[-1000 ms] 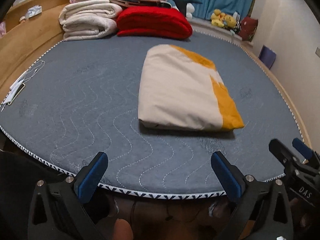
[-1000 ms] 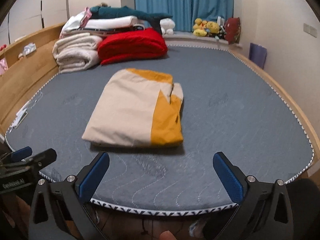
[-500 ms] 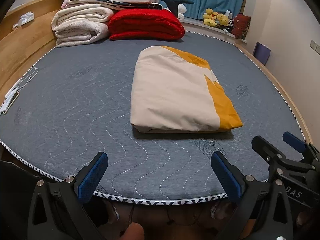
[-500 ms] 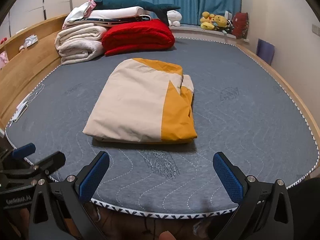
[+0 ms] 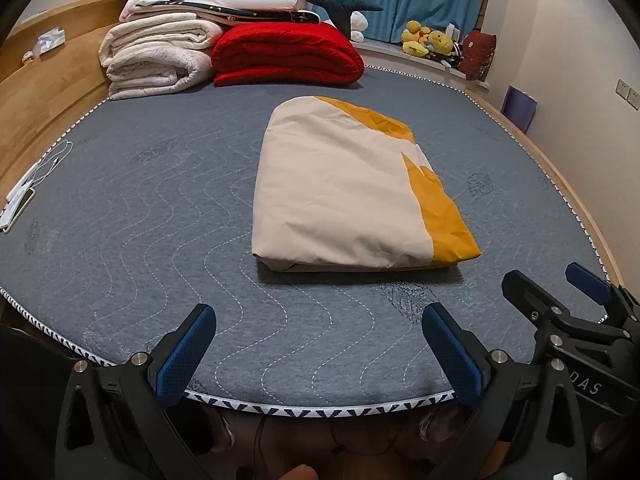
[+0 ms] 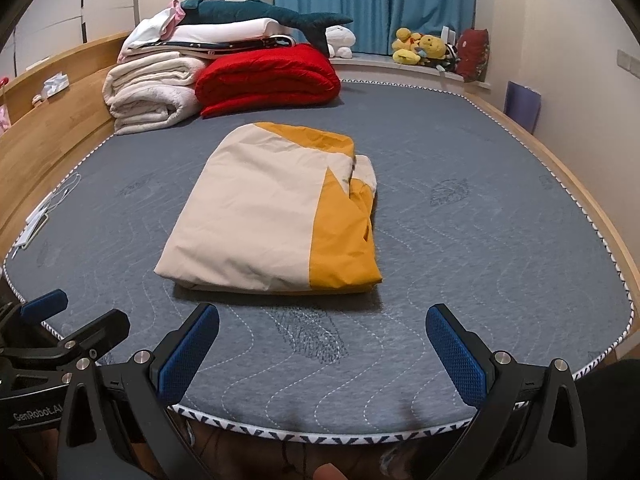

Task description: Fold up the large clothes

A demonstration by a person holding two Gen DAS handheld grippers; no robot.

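Observation:
A cream and mustard-yellow garment lies folded in a thick rectangle in the middle of the grey quilted mattress. It also shows in the right wrist view. My left gripper is open and empty, above the near edge of the mattress, short of the garment. My right gripper is open and empty, beside it at the same edge. Each gripper shows at the edge of the other's view: the right one, the left one.
Folded white blankets and a red quilt are stacked at the far left of the bed, with a plush shark on top. A wooden rail runs along the left. Cables and cards lie at the left edge. Plush toys sit at the window.
Both grippers have come forward and a little up over the near edge of the mattress, so the folded garment looks closer. Both stay open. The garment has not moved.

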